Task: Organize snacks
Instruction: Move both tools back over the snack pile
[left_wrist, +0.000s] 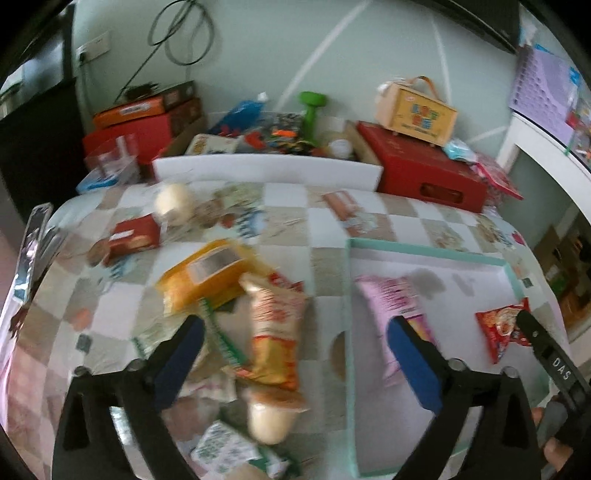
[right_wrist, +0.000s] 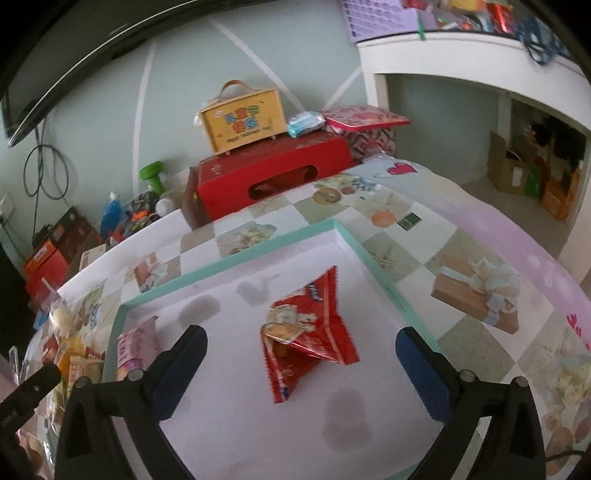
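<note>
A shallow tray with a teal rim (left_wrist: 424, 248) (right_wrist: 258, 246) lies on the checkered table. In it lie a pink snack packet (left_wrist: 397, 295) (right_wrist: 138, 341) and a red snack packet (left_wrist: 500, 326) (right_wrist: 306, 332). Left of the tray is a pile of snacks: an orange-and-cream bag (left_wrist: 275, 332), a yellow packet (left_wrist: 207, 277), a red box (left_wrist: 133, 236) and a green-white packet (left_wrist: 225, 450). My left gripper (left_wrist: 295, 332) is open over the pile and the tray's left rim. My right gripper (right_wrist: 301, 345) is open and empty, its fingers on either side of the red packet.
A red carton (left_wrist: 424, 170) (right_wrist: 273, 177) with a yellow handled box (left_wrist: 417, 114) (right_wrist: 243, 122) on it stands at the table's back. More boxes, a green dumbbell (left_wrist: 310, 110) and clutter line the wall. A white shelf unit (right_wrist: 480, 62) is at the right.
</note>
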